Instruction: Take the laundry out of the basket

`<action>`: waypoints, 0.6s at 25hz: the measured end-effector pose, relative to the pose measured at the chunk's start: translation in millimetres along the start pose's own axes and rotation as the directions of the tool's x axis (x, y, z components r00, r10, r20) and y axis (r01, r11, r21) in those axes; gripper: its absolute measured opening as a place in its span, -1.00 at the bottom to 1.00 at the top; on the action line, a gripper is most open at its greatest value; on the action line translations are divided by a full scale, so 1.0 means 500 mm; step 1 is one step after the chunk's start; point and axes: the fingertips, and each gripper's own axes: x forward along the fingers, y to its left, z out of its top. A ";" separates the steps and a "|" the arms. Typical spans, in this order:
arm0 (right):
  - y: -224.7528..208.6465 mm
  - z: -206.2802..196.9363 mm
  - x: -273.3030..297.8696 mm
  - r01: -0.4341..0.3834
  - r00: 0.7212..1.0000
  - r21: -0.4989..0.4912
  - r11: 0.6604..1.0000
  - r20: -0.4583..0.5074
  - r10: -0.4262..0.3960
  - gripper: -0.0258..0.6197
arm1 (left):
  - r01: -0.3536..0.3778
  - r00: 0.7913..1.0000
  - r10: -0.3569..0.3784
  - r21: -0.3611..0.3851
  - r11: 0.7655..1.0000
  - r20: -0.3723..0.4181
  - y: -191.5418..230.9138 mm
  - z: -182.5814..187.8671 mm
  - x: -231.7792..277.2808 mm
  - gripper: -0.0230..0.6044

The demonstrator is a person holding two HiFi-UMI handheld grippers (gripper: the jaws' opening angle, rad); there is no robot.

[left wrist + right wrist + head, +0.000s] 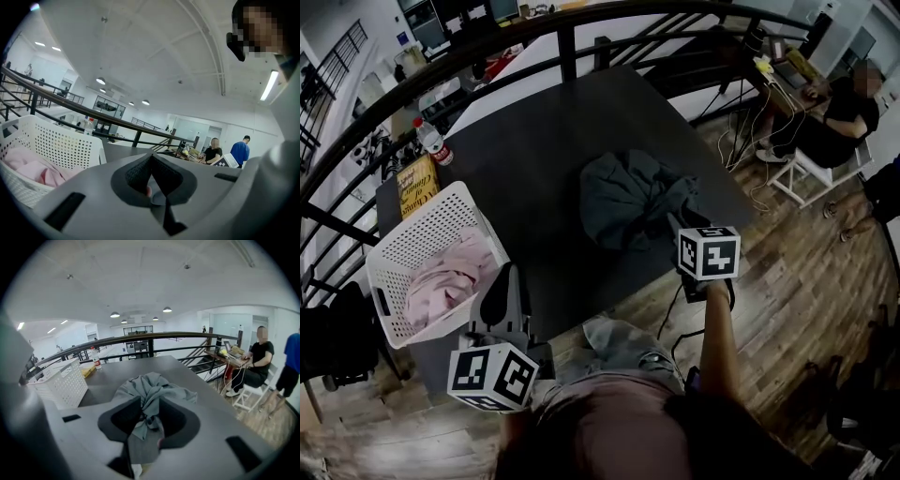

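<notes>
Head view steeply down on table [544, 141], gripper views low, seemingly upward, sharing basket [51, 145]

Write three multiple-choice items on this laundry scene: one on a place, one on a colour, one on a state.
1. Where does the grey garment lie?
A. in the basket
B. on the dark table
C. on the floor

2. What colour is the laundry in the basket?
A. pink
B. blue
C. yellow

3. How do the jaws of the left gripper stand?
A. wide apart
B. shut on pink cloth
C. together, empty

Key:
1 B: the head view shows it heaped on the table.
2 A: pink cloth lies inside the white basket.
3 C: the left gripper view shows the pads meeting with nothing between them.
</notes>
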 end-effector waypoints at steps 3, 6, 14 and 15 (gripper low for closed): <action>0.017 -0.008 -0.029 -0.010 1.000 -0.004 1.000 0.013 0.010 -0.57 | 0.001 1.000 -0.001 0.000 1.000 -0.002 -0.005 -0.003 -0.024 -0.93; 0.035 -0.013 -0.060 -0.020 0.999 -0.011 1.000 0.027 0.020 -0.60 | 0.006 1.000 -0.006 0.000 1.000 -0.003 -0.013 -0.005 -0.050 -0.93; 0.094 -0.019 -0.155 -0.024 0.996 -0.027 0.999 0.090 0.026 -0.74 | 0.017 1.000 -0.017 -0.009 1.000 0.008 -0.019 -0.015 -0.124 -0.93; 0.102 -0.021 -0.166 -0.025 0.995 -0.030 0.999 0.097 0.028 -0.76 | 0.021 1.000 -0.021 -0.016 1.000 0.013 -0.018 -0.017 -0.134 -0.93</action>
